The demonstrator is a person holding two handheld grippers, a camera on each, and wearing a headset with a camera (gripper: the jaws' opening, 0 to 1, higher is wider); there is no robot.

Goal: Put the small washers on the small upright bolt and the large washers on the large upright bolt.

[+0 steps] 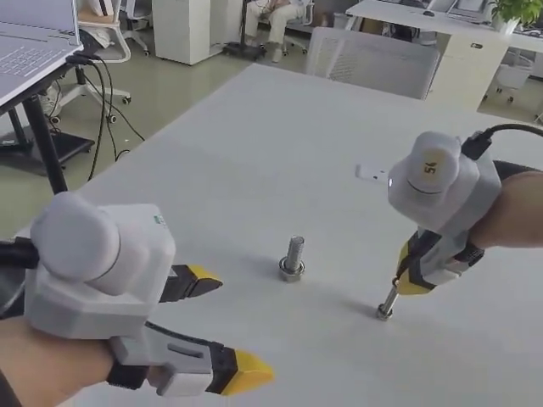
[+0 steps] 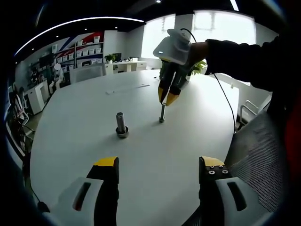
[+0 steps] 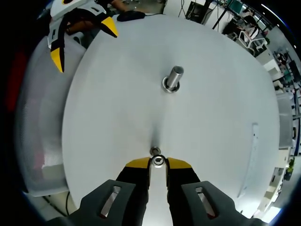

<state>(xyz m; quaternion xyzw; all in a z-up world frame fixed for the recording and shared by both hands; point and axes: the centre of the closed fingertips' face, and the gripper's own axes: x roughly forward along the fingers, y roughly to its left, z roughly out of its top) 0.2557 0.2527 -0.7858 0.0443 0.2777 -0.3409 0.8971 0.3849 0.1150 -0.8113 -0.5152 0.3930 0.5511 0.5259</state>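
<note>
Right hand-held gripper (image 1: pixel 407 287) clasps small bolt (image 1: pixel 387 303); large bolt (image 1: pixel 293 257) stands nearby.

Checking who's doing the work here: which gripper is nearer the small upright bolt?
Right. The right gripper sits atop the small bolt, jaws either side; the left gripper hangs open well off, beyond the large bolt.

Two bolts (image 1: pixel 293 257) (image 1: pixel 387 303), two claws (image 1: pixel 231 322) (image 1: pixel 408 285).

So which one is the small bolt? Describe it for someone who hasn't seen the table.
On the white table, look right of the thick bolt standing mid-table. The small bolt stands upright with its top between the yellow tips of the right gripper; it is much thinner than its neighbour.
</note>
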